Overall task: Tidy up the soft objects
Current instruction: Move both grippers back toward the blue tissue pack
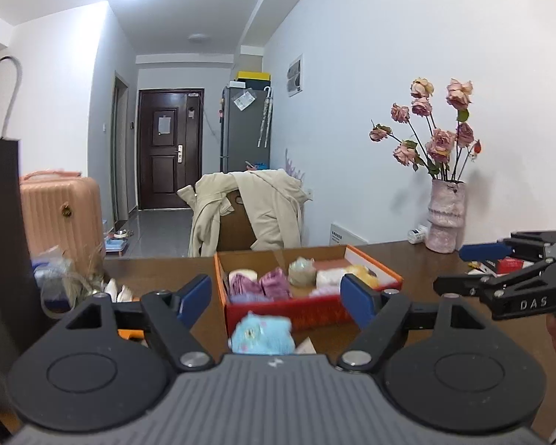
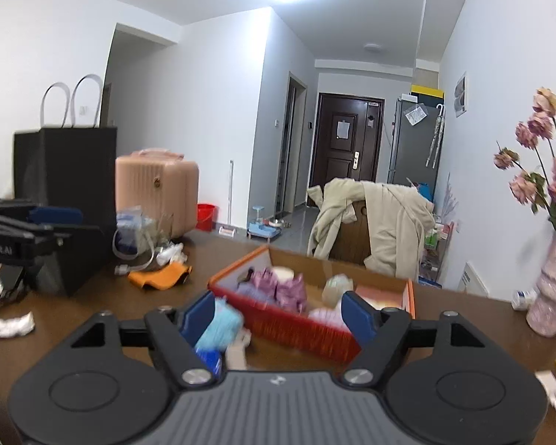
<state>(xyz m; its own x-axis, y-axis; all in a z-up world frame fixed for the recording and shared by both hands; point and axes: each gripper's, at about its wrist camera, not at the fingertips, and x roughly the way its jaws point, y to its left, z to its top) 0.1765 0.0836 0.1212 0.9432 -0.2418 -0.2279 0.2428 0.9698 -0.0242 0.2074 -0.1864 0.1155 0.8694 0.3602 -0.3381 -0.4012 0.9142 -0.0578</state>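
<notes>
The landmark is the red-and-orange cardboard box (image 1: 307,289), which sits on the brown bench (image 1: 407,259) and already holds a jumble of purple, white, yellow and pale green soft things. Just in front of the box, on its near side, lies a light blue plush toy (image 1: 263,333), blurred, outside the box and apparently next to go in. The left gripper (image 1: 276,296) hovers over the toy with its blue fingers (image 1: 194,298) spread wide and empty; the right gripper (image 2: 280,315) hangs right of it, also wide and holding nothing. To do this step well, the left gripper should probably drop straight down so the fingers straddle the toy's middle, close gently because it will squash, then lift clear of the box's near wall before releasing into a free gap. Left of the box stand an orange cloth (image 2: 159,276), a black paper bag (image 2: 65,193) and a pink suitcase (image 2: 155,189); right of it, a vase of dried roses (image 1: 446,218); behind it, a coat-draped chair (image 1: 248,207) and a dark door (image 1: 168,148)
</notes>
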